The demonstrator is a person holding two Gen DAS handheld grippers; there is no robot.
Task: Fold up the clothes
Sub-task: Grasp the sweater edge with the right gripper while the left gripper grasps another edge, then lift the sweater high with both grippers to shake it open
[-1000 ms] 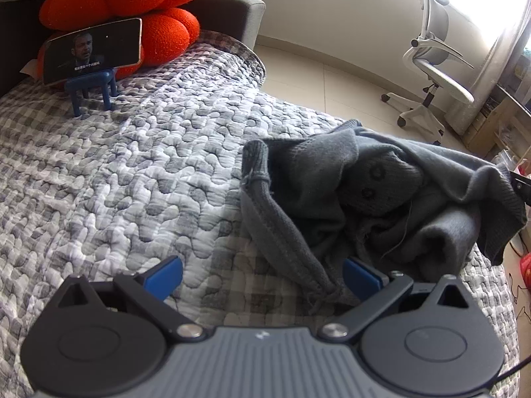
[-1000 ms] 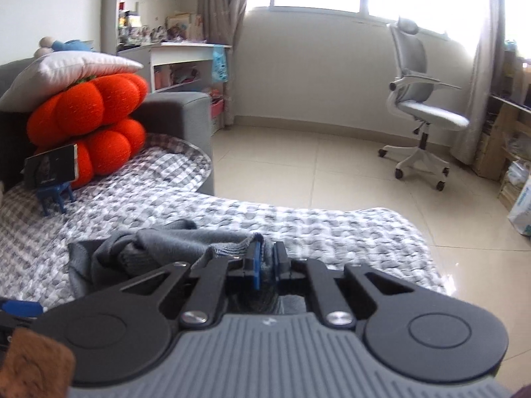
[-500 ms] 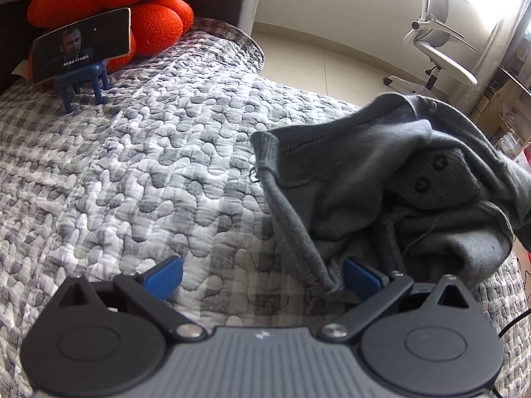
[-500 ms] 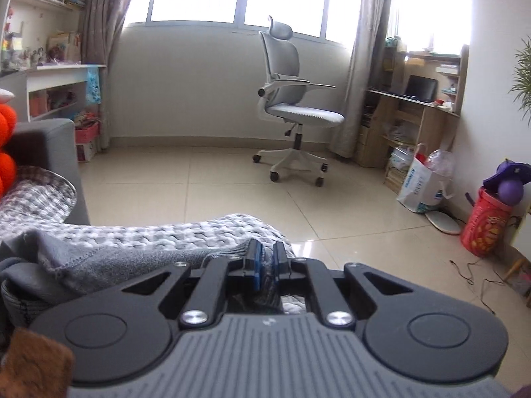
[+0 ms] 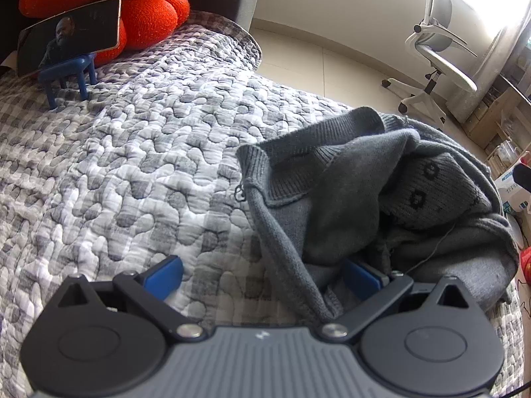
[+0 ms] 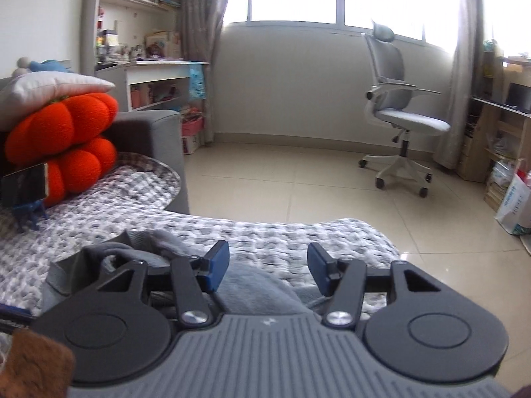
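Observation:
A crumpled grey knit sweater (image 5: 348,199) lies bunched on the right part of the grey checked quilt (image 5: 132,165). My left gripper (image 5: 262,277) is open just in front of it. One ribbed fold of the sweater runs down between its blue pads, close to the right pad (image 5: 361,277). In the right wrist view the sweater (image 6: 252,285) lies under and to the left of my right gripper (image 6: 268,272). That gripper is open, its blue pads wide apart with nothing held between them.
Orange pumpkin cushions (image 5: 142,10) and a phone on a blue stand (image 5: 69,41) sit at the far left of the quilt. The quilt's edge (image 6: 365,232) drops to a tiled floor. An office chair (image 6: 398,116) stands by the window.
My right gripper has opened and let go of the sweater, and its view has swung back to the left. The sweater has settled lower on the quilt. My left gripper stays open.

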